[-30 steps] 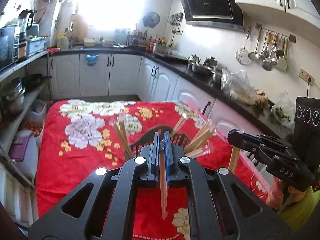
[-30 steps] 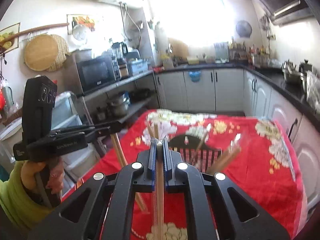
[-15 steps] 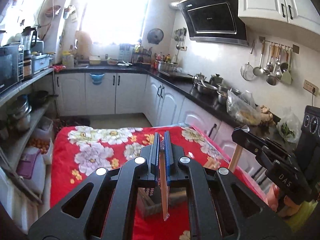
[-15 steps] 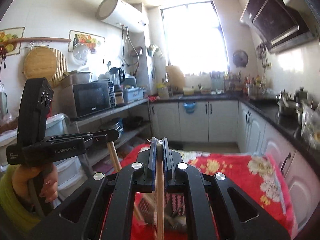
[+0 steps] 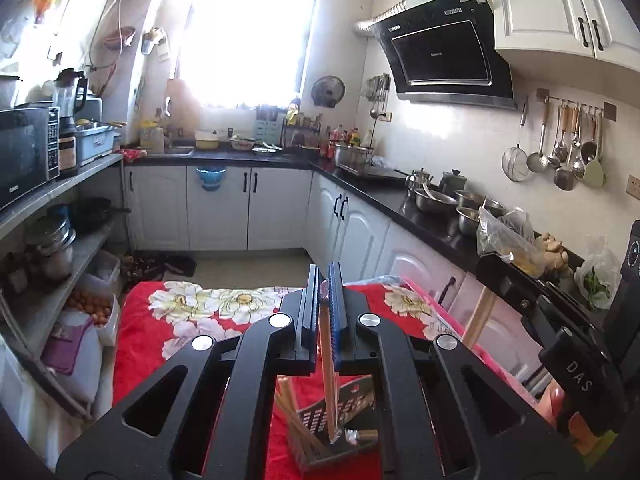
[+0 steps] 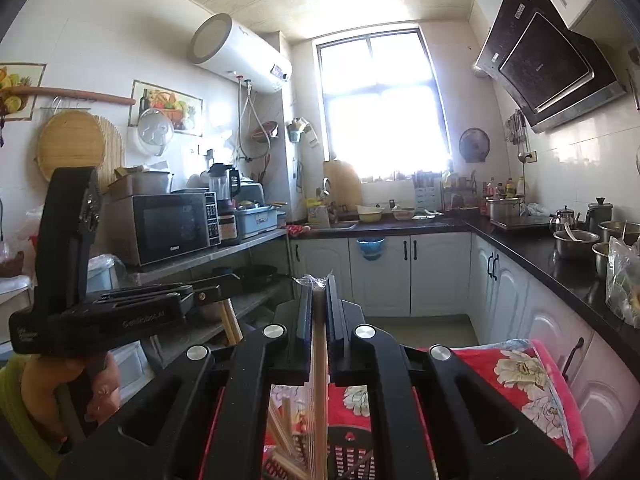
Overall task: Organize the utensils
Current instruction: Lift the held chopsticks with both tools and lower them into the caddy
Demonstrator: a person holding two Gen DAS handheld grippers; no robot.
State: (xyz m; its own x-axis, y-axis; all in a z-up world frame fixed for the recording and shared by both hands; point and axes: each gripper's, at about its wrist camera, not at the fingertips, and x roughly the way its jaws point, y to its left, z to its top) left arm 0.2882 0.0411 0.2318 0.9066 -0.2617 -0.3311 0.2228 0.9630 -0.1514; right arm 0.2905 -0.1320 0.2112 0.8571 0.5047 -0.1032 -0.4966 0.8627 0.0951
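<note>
Two sets of jaws clamped on wrapped chopsticks (image 5: 329, 376), probably pairs; dark basket (image 5: 320, 436) at 6 o'clock on red-clothed bench (image 5: 160, 344).

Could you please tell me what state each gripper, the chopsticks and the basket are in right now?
left gripper: shut on a wrapped chopstick pair, hanging point-down over the basket.
right gripper: shut on another wrapped chopstick pair, also held upright.
black basket: on the red floral cloth, with loose chopsticks leaning inside.
</note>
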